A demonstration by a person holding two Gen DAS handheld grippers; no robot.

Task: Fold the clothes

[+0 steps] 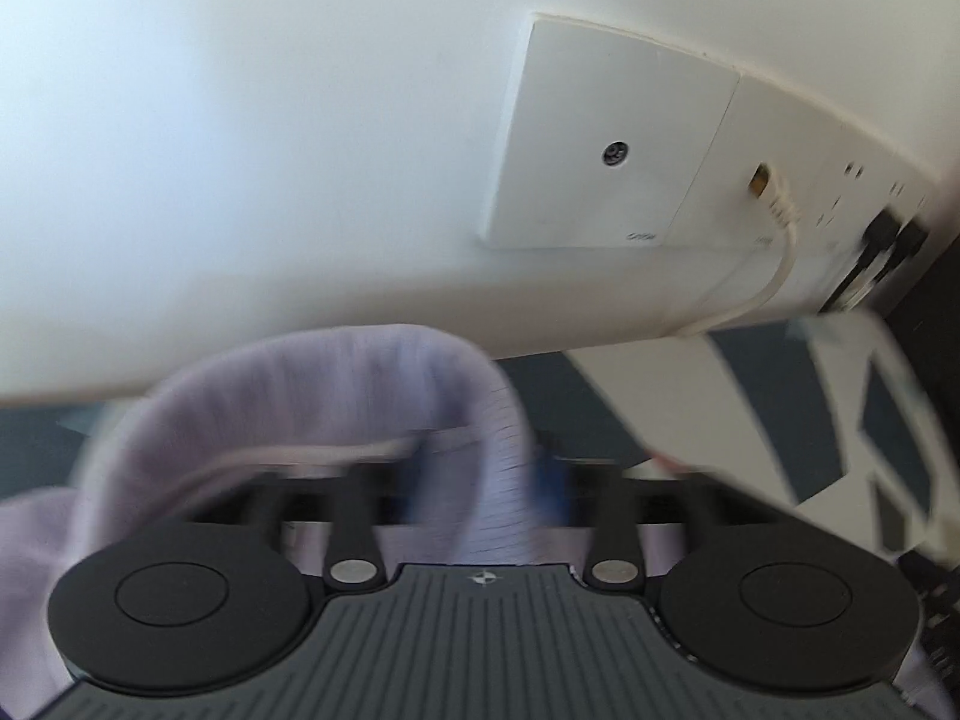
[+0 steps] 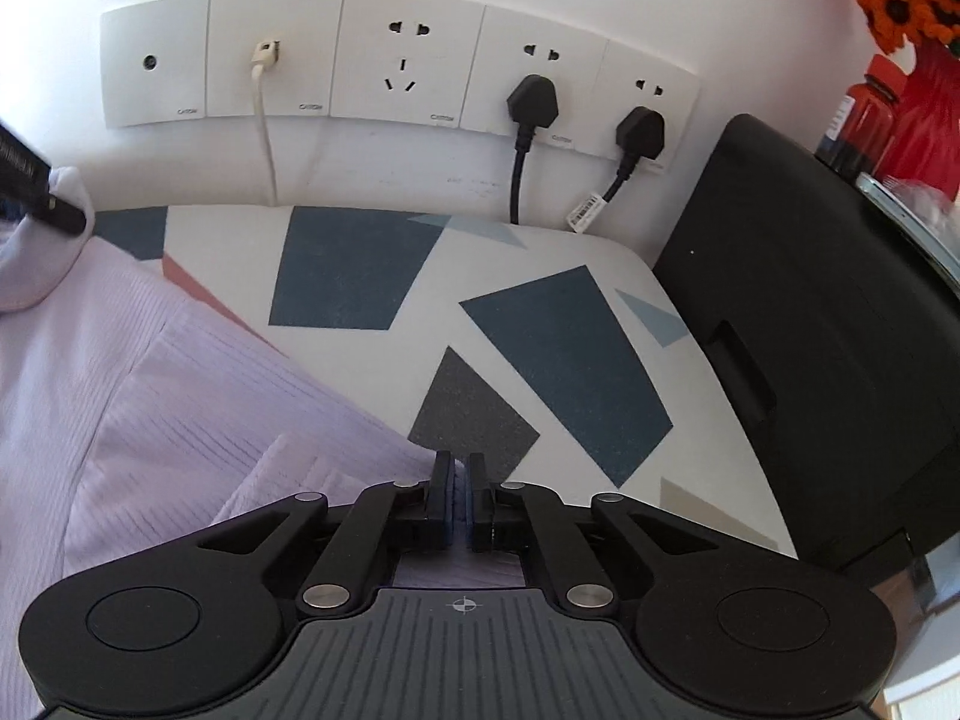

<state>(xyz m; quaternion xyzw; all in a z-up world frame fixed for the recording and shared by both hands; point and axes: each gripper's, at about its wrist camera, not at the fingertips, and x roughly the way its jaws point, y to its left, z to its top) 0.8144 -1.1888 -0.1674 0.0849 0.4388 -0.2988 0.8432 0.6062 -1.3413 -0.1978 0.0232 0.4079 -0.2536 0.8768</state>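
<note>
A lilac ribbed garment (image 2: 180, 372) lies over the left part of a table with a patterned cover (image 2: 540, 324). My right gripper (image 2: 459, 474) is shut on the garment's near right edge, with a sliver of lilac cloth pinched between the pads. In the left wrist view, which is blurred, a loop of the same garment (image 1: 336, 384) arches up and hangs down between the spread jaws of my left gripper (image 1: 483, 477); the pads do not press on it. The left gripper's finger (image 2: 42, 192) also shows at the far left of the right wrist view, against bunched cloth.
A white wall with a row of sockets (image 2: 396, 60) runs right behind the table; a white cable (image 2: 264, 138) and two black plugs (image 2: 531, 102) hang from it. A black box (image 2: 810, 330) stands at the table's right edge, with a red jar (image 2: 870, 108) behind it.
</note>
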